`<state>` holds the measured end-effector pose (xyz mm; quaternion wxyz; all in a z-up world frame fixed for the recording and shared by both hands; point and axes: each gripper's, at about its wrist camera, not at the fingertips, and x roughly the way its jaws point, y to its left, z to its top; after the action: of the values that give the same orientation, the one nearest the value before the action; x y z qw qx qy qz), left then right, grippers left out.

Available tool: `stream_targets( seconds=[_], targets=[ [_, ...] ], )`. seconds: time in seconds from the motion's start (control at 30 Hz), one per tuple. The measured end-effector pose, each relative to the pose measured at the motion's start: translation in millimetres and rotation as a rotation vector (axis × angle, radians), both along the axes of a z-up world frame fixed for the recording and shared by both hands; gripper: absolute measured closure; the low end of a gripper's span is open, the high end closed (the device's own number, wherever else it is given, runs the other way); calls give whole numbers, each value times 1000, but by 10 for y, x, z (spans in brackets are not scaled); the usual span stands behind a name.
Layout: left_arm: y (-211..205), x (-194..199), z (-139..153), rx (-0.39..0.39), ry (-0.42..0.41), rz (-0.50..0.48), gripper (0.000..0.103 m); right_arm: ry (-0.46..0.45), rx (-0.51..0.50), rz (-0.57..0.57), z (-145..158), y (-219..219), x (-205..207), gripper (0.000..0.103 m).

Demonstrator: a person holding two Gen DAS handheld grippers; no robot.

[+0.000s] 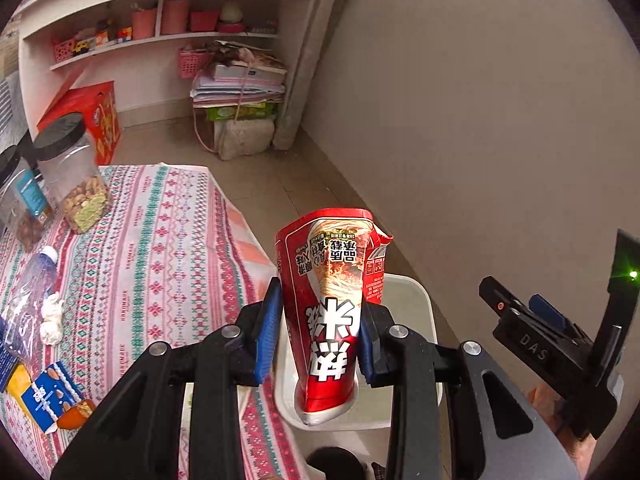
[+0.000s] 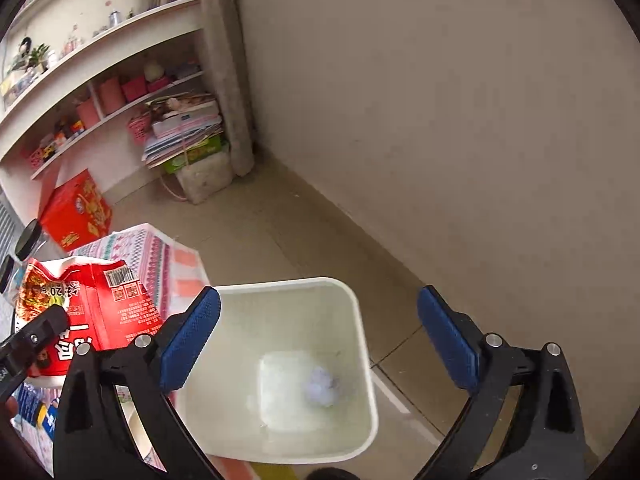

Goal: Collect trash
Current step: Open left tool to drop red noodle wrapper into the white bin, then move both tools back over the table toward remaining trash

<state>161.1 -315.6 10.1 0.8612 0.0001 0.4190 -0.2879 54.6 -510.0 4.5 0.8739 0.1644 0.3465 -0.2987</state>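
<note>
One crushed red noodle carton (image 1: 330,320) hangs pinched between the blue pads of the left gripper (image 1: 320,332), its long axis running away from the jaws, torn open end farthest out and folded base nearest the camera. Directly beneath it sits the white bin (image 1: 424,300), which stands on the floor just beside the edge of the tabletop (image 1: 160,240); the carton's lower end appears to be over the bin's mouth, though whether it touches the rim cannot be told. From the right wrist view, the right gripper (image 2: 320,340) hovers over the same bin with its jaws spread wide and nothing between them, looking down at a pale crumpled wad (image 2: 322,390) already lying at the bottom. The left gripper is plainly the one placed to make the drop; a release looks likely to send the carton straight down, and nothing stands between it and the opening. The right gripper, close on the far side of the bin, is the nearest thing that could be bumped. More litter waits on the patterned cloth: a crumpled white tissue (image 1: 52,318), a clear plastic bottle (image 1: 32,292) lying on its side and a small blue box (image 1: 50,396). Two lidded jars (image 1: 74,176) of snacks stand farther back on the tabletop.
</note>
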Motion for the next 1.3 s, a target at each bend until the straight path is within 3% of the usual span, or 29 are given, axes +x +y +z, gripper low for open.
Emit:
stream_targets(
  seconds=[0.3,0.33,0.37,0.43,0.6,0.73,0.83,0.97,1.3],
  targets=[
    [-484,38,-137,52,15,-60,69,22,38,-64,-31,-253,-137,7],
    [-525,46,-152,57,21,-66,64,29,44,-65,-41,-267,-150,7],
    [-568,59,-169,65,28,-66,50,36,48,-66,-49,-284,-148,7],
    [-618,71,-182,74,32,-62,43,51,49,-66,-64,-303,-147,7],
    [-639,62,-184,106,15,-56,41,86,29,-85,-64,-301,-160,7],
    [-546,74,-194,120,12,-33,37,139,41,-107,-86,-289,-114,7],
    [-453,62,-215,137,4,-15,26,183,94,-105,-139,-273,-42,7],
    [-247,58,-251,164,-5,34,14,158,152,-74,-205,-177,-9,7],
    [505,79,-278,204,-6,160,8,110,135,30,-262,455,228,7]
  ],
)
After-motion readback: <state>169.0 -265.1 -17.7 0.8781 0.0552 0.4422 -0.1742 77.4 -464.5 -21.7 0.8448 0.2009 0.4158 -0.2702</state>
